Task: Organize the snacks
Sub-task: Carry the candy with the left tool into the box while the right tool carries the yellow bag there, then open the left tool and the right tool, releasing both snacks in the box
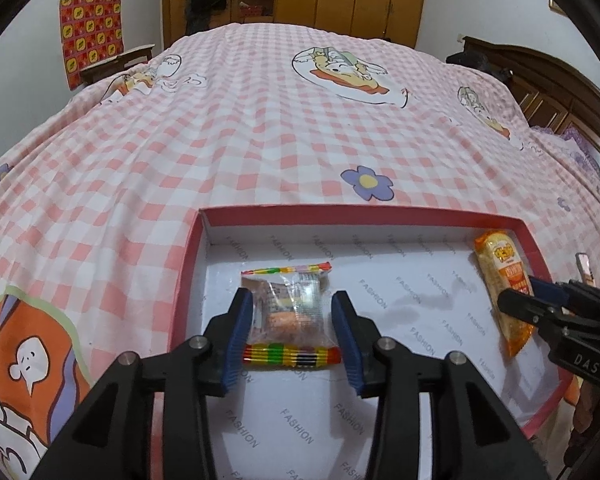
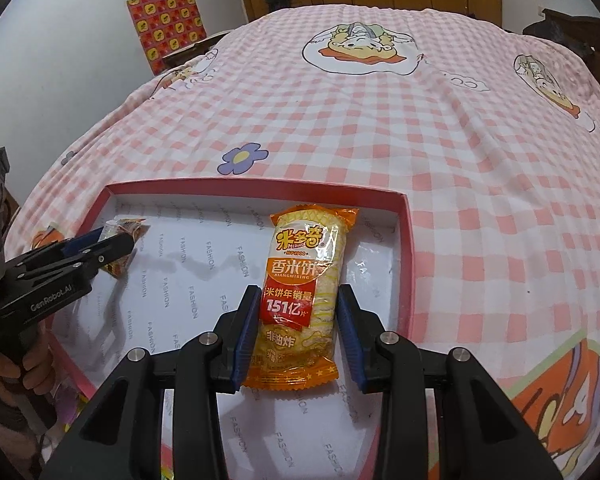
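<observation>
1. Left gripper [image 1: 292,334]: jaws spread; small clear snack packet [image 1: 290,312] lies between the pads, a slight gap on the right side, not pinched.
2. Right gripper [image 2: 298,336]: blue pads pressed against both long sides of the orange rice cracker pack [image 2: 302,300], pinching it.
3. Both packs rest on the white floor of the shallow red-rimmed box [image 1: 188,264]: small packet at its left end, cracker pack at its right end, well apart.
4. Box lies on the pink checked bedspread [image 1: 260,132].
</observation>
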The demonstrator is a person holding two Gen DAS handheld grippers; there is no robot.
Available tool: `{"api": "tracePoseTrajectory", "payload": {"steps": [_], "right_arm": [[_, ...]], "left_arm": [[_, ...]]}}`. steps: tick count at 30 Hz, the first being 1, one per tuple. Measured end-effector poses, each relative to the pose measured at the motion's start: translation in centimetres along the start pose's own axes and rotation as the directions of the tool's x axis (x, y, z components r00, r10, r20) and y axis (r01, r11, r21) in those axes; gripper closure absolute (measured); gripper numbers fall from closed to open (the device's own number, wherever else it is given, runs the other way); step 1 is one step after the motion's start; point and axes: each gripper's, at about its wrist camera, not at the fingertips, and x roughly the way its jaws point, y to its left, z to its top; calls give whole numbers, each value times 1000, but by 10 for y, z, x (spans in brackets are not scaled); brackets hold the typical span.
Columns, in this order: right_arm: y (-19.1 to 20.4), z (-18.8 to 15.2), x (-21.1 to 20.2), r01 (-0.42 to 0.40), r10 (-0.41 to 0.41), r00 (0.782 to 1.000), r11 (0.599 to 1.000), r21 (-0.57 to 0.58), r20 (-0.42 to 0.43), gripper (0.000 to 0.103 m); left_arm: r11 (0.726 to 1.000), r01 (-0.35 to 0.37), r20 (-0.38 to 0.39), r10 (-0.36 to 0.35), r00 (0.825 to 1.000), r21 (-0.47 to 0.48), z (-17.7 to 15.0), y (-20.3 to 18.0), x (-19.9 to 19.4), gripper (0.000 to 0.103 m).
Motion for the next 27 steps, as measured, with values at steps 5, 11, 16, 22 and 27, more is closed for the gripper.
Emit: {"api": "tracePoseTrajectory", "payload": {"steps": [5, 11, 16, 22, 27], "right_arm": [[2, -2, 4, 27, -27, 1000, 999, -24, 4, 64], [3, -3, 4, 36, -36, 999, 999, -24, 9, 65], [1, -2, 6, 35, -35, 999, 999, -6, 3, 64], [5, -1, 6, 49, -49, 999, 999, -21, 0, 58], [7, -1, -2, 1, -1, 1000, 1000, -6, 31, 36]], "left_arm": [[1000, -1, 0, 1, 1000, 9, 0, -1, 0, 55], [999, -19, -5, 19, 1000, 35, 1, -7, 1, 41], [999, -31, -11, 32, 999, 39, 1, -9, 2, 39], [1000, 7, -22, -7, 1000, 4, 1, -3, -4, 39], [999, 38, -25, -38, 999, -26, -1, 3, -15, 39]]}}
